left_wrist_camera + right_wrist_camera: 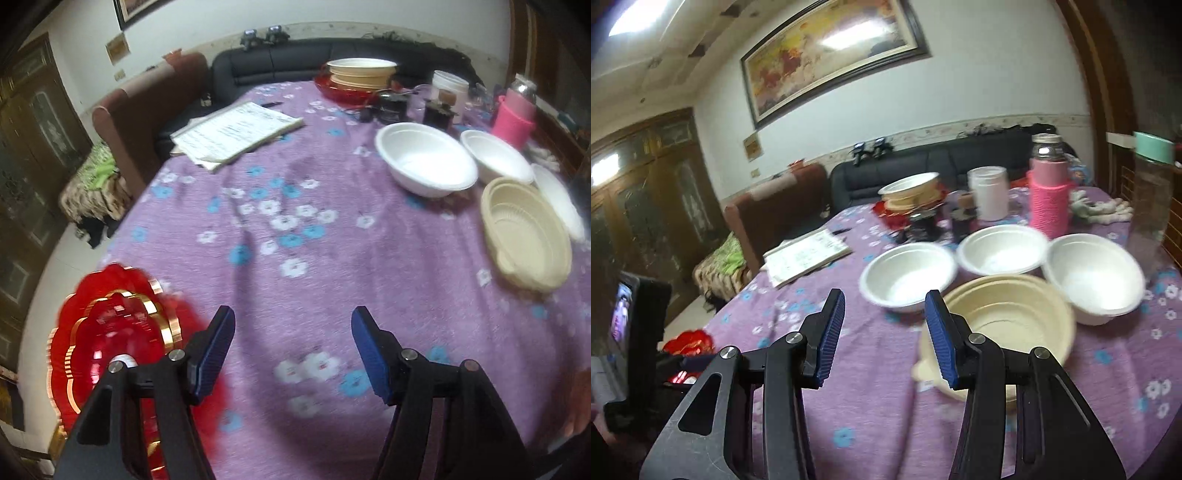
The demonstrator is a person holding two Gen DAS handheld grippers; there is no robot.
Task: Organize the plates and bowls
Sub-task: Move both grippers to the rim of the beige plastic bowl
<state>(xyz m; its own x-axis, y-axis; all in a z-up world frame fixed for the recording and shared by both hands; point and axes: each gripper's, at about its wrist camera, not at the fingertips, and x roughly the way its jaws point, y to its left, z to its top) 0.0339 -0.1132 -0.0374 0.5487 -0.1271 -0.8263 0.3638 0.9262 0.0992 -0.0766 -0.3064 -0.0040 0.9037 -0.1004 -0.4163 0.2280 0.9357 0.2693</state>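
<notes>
Both claws hang released over the table's purple flowered cloth (295, 258), nothing between the pads. The left gripper (293, 350) is spread above bare cloth at the near edge, with the red gold-rimmed plates (110, 332) just beside its left finger, at the near left edge. The right gripper (884, 332) points toward the far right part, where the beige bowl stack (1008, 317) sits nearest, three white bowls (908, 277) close behind it. A notebook (236, 133) lies toward the far left edge.
</notes>
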